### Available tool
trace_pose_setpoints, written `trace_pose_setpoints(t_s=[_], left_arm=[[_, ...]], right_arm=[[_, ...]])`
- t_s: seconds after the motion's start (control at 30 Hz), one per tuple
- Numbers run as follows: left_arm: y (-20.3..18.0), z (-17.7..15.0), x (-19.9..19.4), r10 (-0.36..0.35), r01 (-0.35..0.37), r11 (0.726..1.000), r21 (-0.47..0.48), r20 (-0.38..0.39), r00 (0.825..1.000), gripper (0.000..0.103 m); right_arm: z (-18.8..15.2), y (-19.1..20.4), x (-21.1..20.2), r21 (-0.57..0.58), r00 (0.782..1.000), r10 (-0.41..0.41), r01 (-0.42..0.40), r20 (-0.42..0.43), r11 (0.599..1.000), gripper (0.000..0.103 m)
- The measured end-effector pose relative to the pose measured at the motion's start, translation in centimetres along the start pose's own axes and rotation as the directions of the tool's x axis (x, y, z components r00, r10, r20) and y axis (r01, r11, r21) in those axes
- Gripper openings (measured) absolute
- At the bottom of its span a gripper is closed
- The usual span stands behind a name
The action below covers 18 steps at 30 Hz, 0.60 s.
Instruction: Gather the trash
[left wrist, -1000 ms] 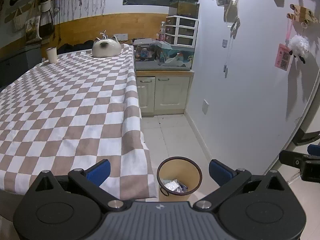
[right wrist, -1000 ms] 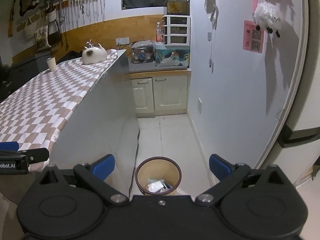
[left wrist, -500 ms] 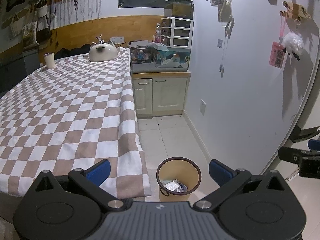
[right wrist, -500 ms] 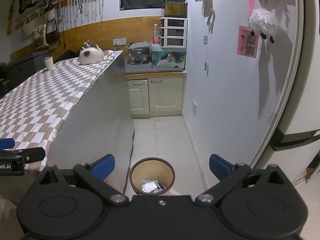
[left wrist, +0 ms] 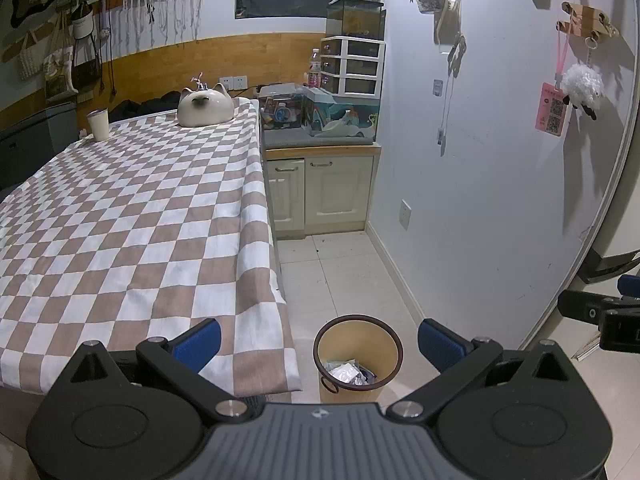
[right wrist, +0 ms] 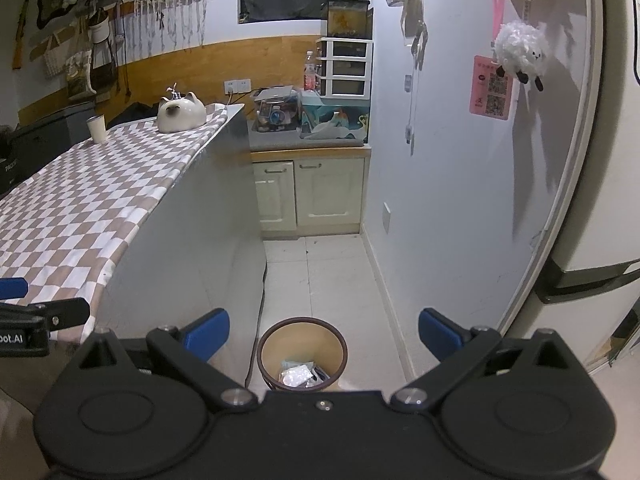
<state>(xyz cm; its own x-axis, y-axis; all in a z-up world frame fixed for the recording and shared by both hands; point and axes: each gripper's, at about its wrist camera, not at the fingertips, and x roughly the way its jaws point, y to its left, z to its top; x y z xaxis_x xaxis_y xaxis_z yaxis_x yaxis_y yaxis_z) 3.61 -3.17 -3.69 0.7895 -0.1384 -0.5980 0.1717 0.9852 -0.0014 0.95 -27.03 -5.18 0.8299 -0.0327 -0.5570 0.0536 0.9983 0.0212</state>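
Observation:
A tan waste bin with a dark rim [left wrist: 358, 356] stands on the tiled floor by the table's near corner, with crumpled wrappers [left wrist: 347, 373] inside. It also shows in the right wrist view [right wrist: 302, 354], trash [right wrist: 298, 374] inside. My left gripper [left wrist: 319, 340] is open and empty, held above and behind the bin. My right gripper [right wrist: 322, 334] is open and empty, likewise above the bin. The right gripper shows at the right edge of the left wrist view [left wrist: 600, 312]; the left gripper shows at the left edge of the right wrist view [right wrist: 36, 320].
A table with a brown-and-white checked cloth [left wrist: 132, 216] fills the left. On its far end stand a cat-shaped ceramic pot [left wrist: 205, 106] and a white cup [left wrist: 98, 124]. A cream cabinet [left wrist: 320, 196] with clutter closes the aisle. A white wall [left wrist: 480, 180] runs along the right.
Both grippers have drifted back and slightly up; the bin sits lower in the right wrist view. Both jaws stay open and empty.

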Motion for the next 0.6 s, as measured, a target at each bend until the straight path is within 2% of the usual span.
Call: trace_pose_setpoints(t_s=[0.6], left_arm=[[0.09, -0.15, -0.05, 0.007, -0.007, 1.000, -0.002, 0.000, 1.000, 0.103]], right_arm=[[0.06, -0.27, 0.31, 0.005, 1.000, 0.007, -0.007, -0.010, 1.000, 0.102]])
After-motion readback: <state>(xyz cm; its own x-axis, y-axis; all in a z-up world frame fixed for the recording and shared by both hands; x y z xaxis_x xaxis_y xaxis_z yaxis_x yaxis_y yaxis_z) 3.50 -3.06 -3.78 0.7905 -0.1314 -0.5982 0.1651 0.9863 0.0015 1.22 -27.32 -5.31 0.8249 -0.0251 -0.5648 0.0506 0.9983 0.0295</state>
